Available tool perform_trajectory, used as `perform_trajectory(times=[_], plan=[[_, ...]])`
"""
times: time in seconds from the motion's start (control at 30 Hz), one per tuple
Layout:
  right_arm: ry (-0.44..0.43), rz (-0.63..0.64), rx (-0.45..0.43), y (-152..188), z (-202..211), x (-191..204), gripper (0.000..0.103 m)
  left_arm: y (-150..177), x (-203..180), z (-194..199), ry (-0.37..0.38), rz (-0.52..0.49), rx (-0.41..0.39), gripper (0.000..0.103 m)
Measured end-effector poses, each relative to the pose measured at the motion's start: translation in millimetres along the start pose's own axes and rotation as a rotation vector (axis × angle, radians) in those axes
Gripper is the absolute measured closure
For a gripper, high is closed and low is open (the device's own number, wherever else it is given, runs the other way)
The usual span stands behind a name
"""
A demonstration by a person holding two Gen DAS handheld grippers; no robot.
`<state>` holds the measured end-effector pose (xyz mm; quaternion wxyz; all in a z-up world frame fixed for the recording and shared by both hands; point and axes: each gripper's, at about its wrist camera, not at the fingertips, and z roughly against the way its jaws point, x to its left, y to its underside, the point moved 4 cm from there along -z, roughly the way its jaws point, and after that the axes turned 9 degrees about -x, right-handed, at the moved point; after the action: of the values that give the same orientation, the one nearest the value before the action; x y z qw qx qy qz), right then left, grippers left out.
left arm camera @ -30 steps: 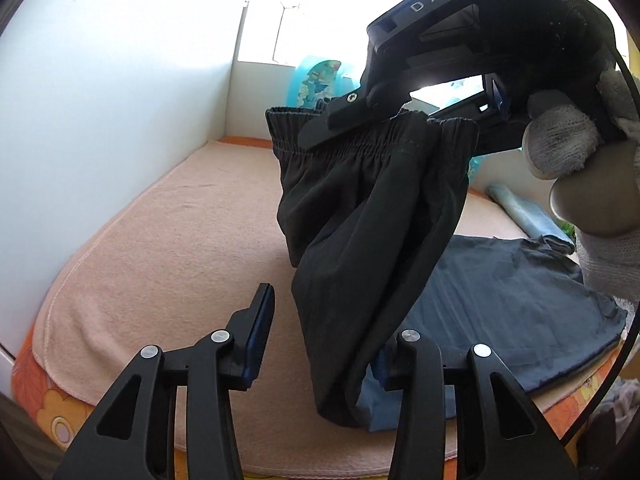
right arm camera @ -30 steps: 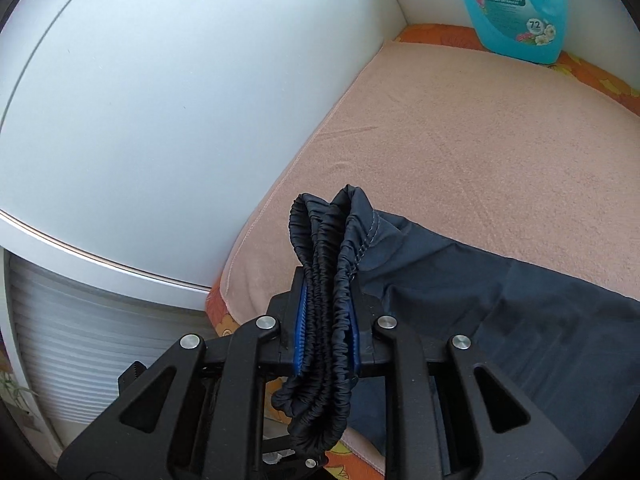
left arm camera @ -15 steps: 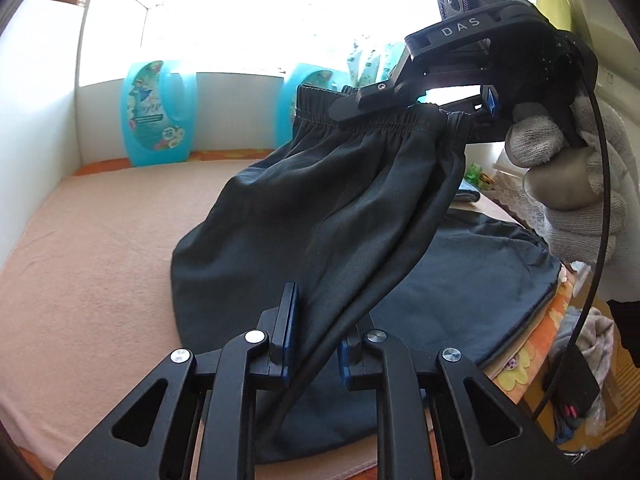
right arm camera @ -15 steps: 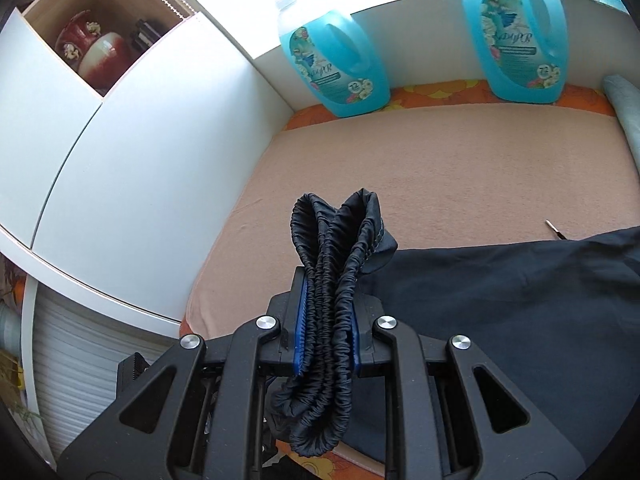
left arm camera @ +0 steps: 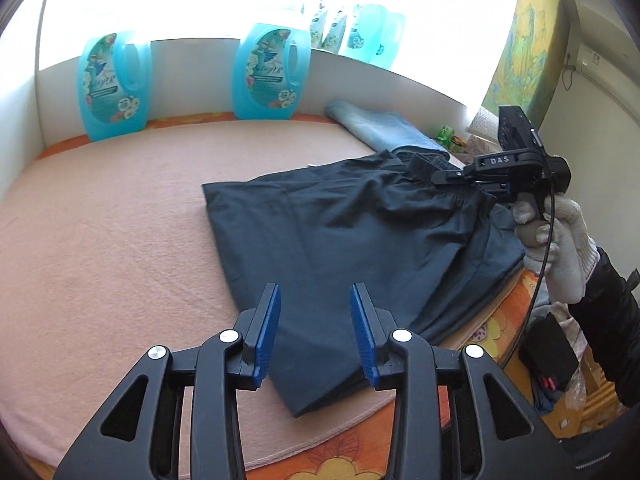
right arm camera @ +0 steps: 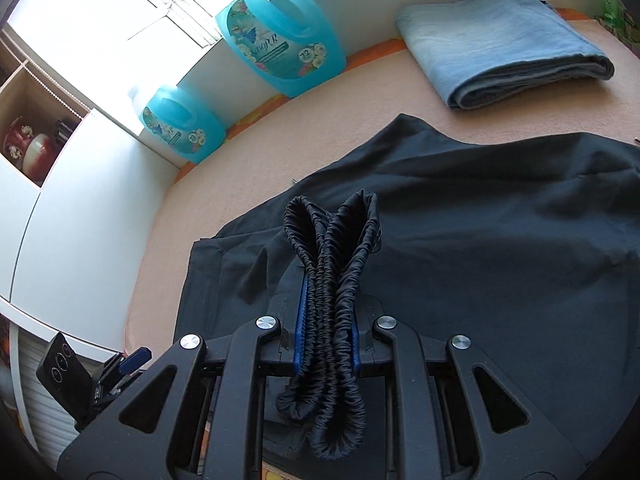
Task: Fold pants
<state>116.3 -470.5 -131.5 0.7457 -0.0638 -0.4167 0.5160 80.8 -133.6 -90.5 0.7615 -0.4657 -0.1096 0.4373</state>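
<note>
Dark pants (left arm camera: 340, 232) lie folded and nearly flat on the pink blanket (left arm camera: 120, 240). In the left wrist view my left gripper (left arm camera: 315, 332) hovers just over their near edge. Its jaws are opening, and the blue pads (left arm camera: 266, 332) touch no cloth. At the far right a gloved hand (left arm camera: 560, 248) holds my right gripper (left arm camera: 456, 184) low over the pants. In the right wrist view that gripper (right arm camera: 326, 312) is shut on the bunched elastic waistband (right arm camera: 332, 256), with the rest of the pants (right arm camera: 500, 260) spread beyond it.
Two blue detergent bottles (left arm camera: 116, 84) (left arm camera: 272, 72) stand against the white back wall. A folded light-blue cloth (right arm camera: 504, 48) lies behind the pants. The table's orange flowered edge (left arm camera: 492, 328) runs close on the right. A white cupboard (right arm camera: 72, 208) closes the left side.
My left gripper let go of the pant cloth and its jaws spread. The right gripper carried the waistband down and to the right, so the pants now lie flat instead of hanging.
</note>
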Motion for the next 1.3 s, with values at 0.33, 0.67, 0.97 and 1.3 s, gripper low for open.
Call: perform_trajectory(times=[0.33,0.67,0.97,1.3], plan=[[0.026,0.012,-0.052,-8.2,24.5,-23.2,0.085,8.7,-6.1,-41.3,0.008,-0.019,0.071,0.069],[0.132,-0.035,-0.139,-22.7,91.5,-88.6,0.085,3.7,-30.1,-65.1,0.069,-0.060,0.086,0.069],[0.221,-0.088,-0.148,-35.7,127.4,-152.1,0.085,5.7,-54.8,-81.3,0.113,-0.097,0.112,0.069],[0.278,-0.099,-0.141,-33.3,138.3,-185.8,0.085,4.7,-78.5,-93.6,0.153,-0.142,0.127,0.069]])
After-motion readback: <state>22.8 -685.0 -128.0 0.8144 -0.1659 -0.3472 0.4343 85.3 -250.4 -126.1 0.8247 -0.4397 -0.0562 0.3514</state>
